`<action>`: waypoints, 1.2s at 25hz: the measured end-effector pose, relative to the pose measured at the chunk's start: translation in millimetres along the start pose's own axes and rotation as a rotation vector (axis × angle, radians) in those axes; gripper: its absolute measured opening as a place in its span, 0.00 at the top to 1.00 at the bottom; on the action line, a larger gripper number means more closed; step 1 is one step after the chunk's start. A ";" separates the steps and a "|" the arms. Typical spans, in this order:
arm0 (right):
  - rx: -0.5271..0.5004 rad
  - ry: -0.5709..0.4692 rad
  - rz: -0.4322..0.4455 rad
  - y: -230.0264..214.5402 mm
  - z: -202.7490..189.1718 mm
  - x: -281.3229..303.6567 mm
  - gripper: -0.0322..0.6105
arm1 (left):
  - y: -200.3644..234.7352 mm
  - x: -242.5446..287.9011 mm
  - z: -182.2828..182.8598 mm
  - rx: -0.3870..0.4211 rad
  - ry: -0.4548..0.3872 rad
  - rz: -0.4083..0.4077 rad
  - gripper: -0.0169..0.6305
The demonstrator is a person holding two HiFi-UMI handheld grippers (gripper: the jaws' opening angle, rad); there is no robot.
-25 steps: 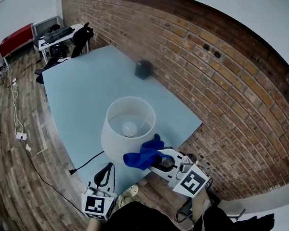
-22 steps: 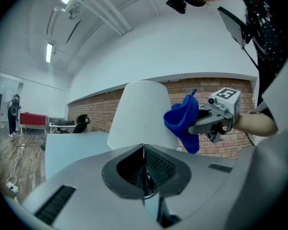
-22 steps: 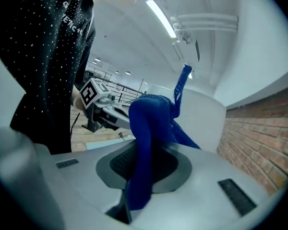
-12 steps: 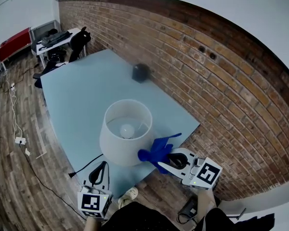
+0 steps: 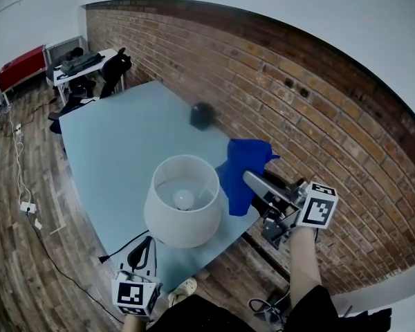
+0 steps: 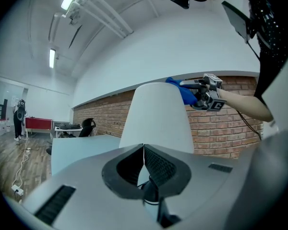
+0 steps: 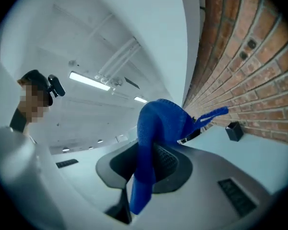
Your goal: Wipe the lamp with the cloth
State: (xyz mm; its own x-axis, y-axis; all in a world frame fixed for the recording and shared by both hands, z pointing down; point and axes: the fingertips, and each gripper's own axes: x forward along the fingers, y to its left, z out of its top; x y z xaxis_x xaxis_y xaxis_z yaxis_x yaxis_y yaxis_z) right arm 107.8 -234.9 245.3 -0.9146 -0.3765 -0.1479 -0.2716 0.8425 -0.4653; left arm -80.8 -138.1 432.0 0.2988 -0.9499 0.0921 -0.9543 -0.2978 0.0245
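The lamp's white shade [image 5: 183,216] stands near the front corner of the pale blue table [image 5: 124,144], its bulb [image 5: 185,199] showing through the open top. My right gripper [image 5: 249,178] is raised beside the shade's right rim and is shut on the blue cloth [image 5: 236,168], which hangs down next to the shade. In the right gripper view the cloth [image 7: 151,128] drapes between the jaws. My left gripper [image 5: 143,251] is low at the table's near edge, shut, with nothing in it. From the left gripper view the shade [image 6: 158,116] rises just beyond the gripper [image 6: 144,147].
A small black box [image 5: 203,115] sits on the table by the brick wall [image 5: 297,116]. The lamp's black cord [image 5: 121,244] runs off the near edge to the wooden floor. A desk and chair [image 5: 90,64] stand far back left.
My right gripper has lifted the cloth from the shade's near side and carried it up and to the right of the shade. The left gripper has hardly moved.
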 end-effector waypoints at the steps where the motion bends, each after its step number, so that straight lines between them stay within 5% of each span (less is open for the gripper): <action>1: 0.020 0.010 0.009 -1.9 -0.5 3.9 0.85 | 1.9 0.0 -0.5 -0.001 0.001 0.006 0.96; 23: 0.144 0.240 -0.125 -117.8 -94.0 14.5 0.85 | 46.1 26.1 -14.6 -0.033 0.041 0.068 0.96; 30: 0.171 0.392 -0.187 -159.1 -136.8 2.1 0.85 | 64.0 40.1 -15.1 -0.038 0.048 0.075 0.96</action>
State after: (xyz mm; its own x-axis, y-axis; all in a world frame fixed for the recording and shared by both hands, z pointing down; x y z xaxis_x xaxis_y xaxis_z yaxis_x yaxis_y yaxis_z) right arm 108.1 -317.0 438.4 -0.9078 -0.3139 0.2781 -0.4194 0.6860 -0.5945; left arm -130.0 -193.8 452.4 0.2265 -0.9635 0.1426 -0.9738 -0.2210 0.0533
